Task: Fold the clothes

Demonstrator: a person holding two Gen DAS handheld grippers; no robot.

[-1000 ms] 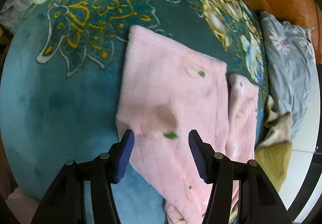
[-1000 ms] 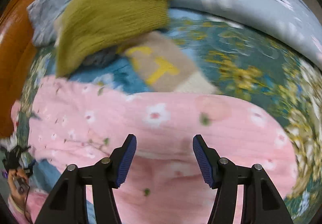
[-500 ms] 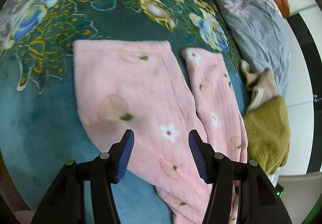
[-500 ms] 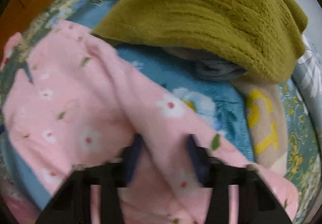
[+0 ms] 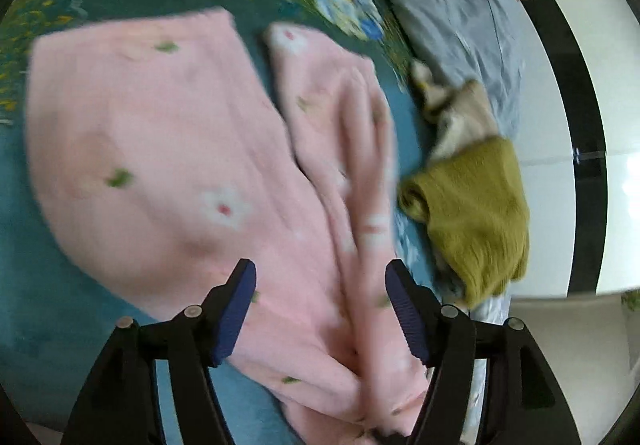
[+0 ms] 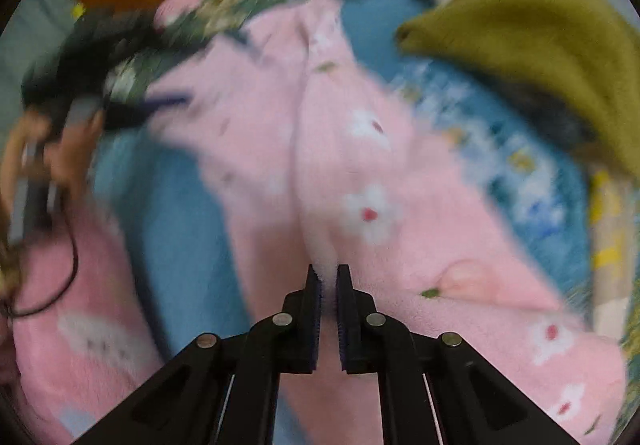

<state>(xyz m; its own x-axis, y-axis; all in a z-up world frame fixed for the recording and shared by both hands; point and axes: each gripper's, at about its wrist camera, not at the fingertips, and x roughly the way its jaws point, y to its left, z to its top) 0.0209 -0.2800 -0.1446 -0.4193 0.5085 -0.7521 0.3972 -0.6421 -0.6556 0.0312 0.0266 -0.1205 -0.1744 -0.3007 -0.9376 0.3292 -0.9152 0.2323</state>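
Pink white-flowered garment [image 5: 168, 149] on teal gold-flowered blanket [image 5: 60, 285]; olive-green knit [image 5: 476, 213]; grey floral bedding [image 5: 452, 17].

fleecy pink garment [image 5: 160, 149], ribbed olive knit [image 5: 476, 213]

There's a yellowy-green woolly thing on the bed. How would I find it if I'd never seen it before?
Start at the teal flowered blanket covering the bed, then find the pink flowered garment spread on it. Just past that garment's narrower leg, at the bed's edge by the white floor, lies the olive-green knitted sweater. It is the only ribbed, plain-coloured piece; a beige garment peeks out beside it.
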